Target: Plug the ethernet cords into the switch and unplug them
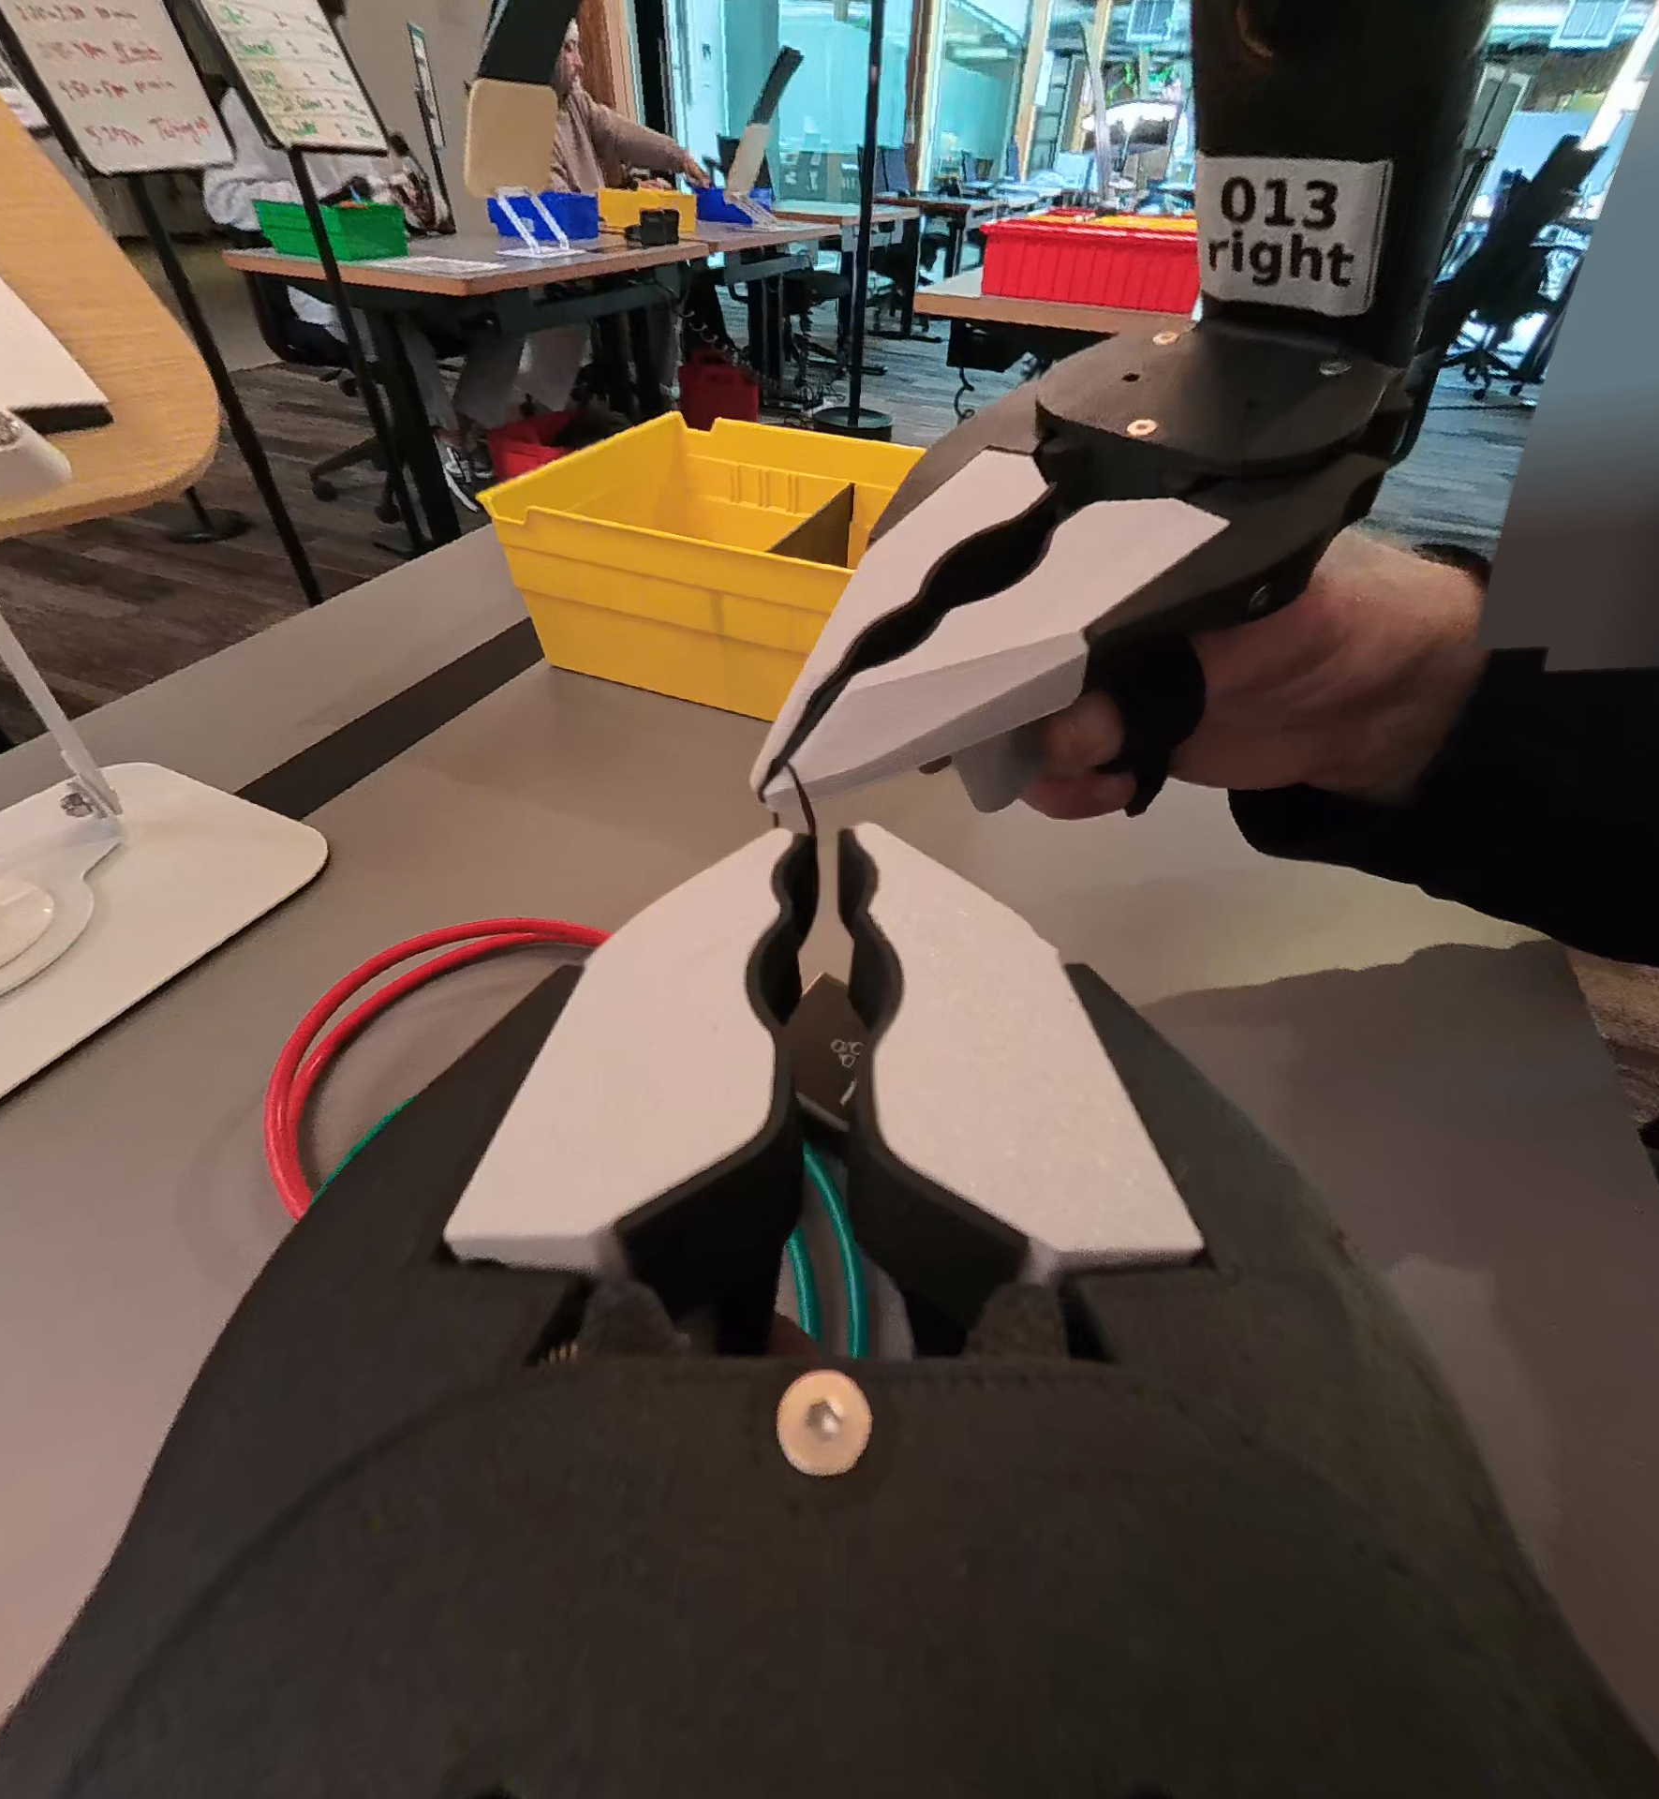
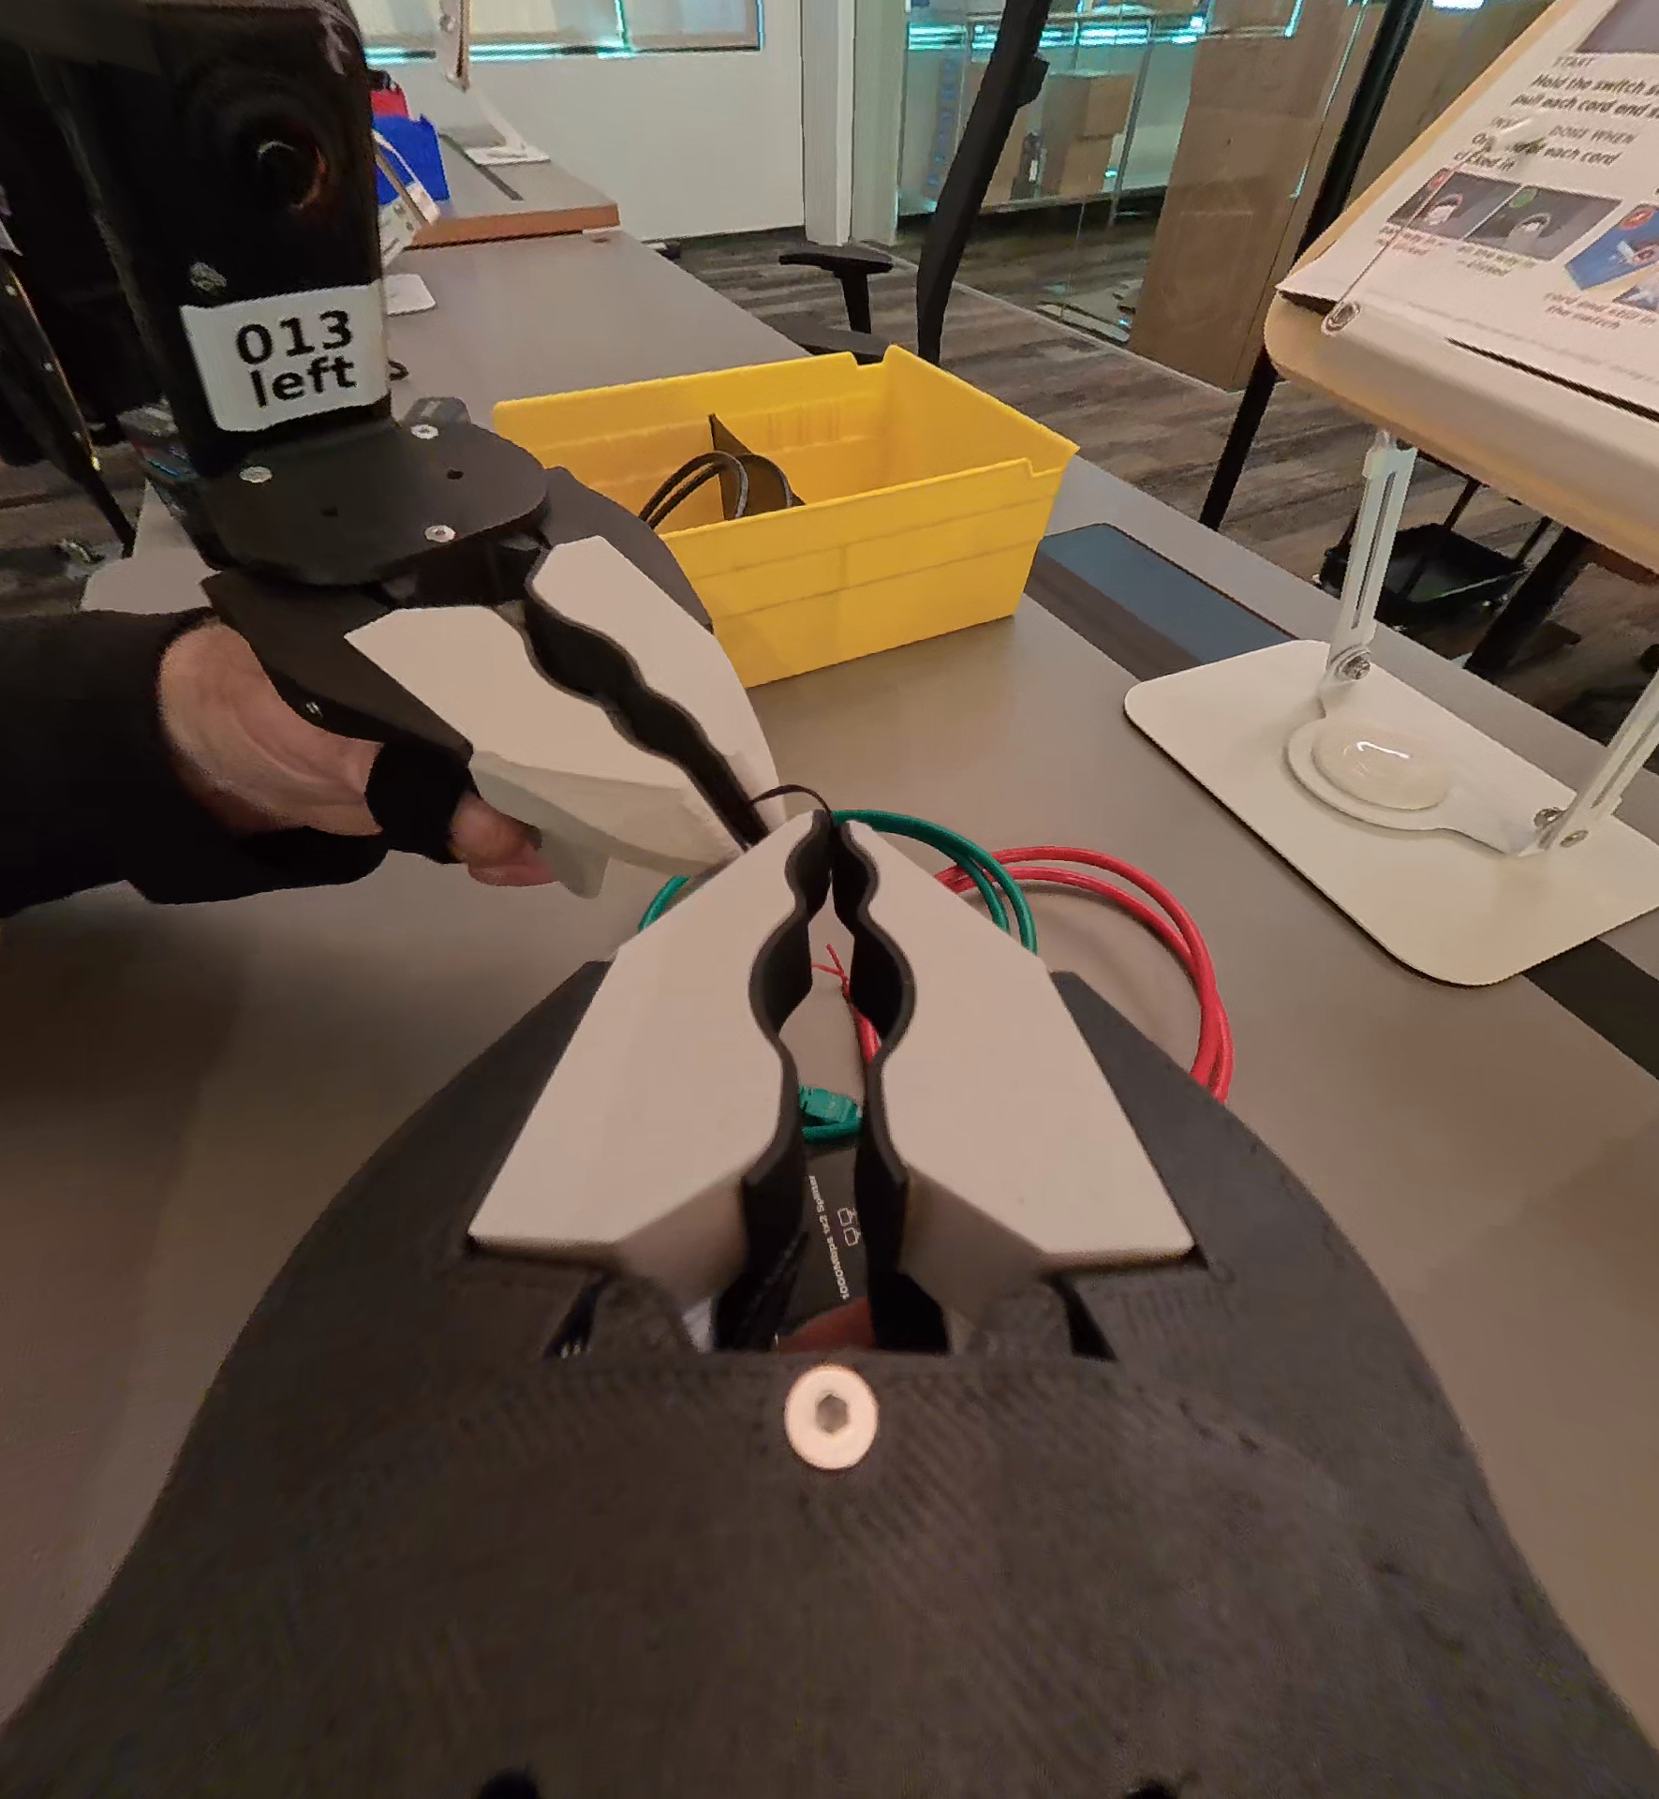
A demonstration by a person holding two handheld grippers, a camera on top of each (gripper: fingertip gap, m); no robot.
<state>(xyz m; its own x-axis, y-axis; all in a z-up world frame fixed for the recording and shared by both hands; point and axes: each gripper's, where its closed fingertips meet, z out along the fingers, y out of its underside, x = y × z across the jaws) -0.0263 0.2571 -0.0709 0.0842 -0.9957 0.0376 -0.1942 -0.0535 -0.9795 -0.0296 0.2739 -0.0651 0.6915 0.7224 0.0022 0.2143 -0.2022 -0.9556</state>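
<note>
Both grippers meet tip to tip above the grey table. A thin black tie runs between them. My left gripper is nearly closed, with the tie between its tips; it also shows in the right wrist view. My right gripper is shut on the tie's other end and shows in the left wrist view. The black switch lies below, seen between the fingers. Coiled red cord and green cord lie beside it. A green plug rests near the switch.
A yellow bin stands behind the grippers and holds black cables. A white stand base carries an instruction board over the table's side. People and tables with coloured bins are in the background. Both grippers' tips are close together, under 4 cm apart. The green plug is about 12 centimeters from both grippers' fingertips.
</note>
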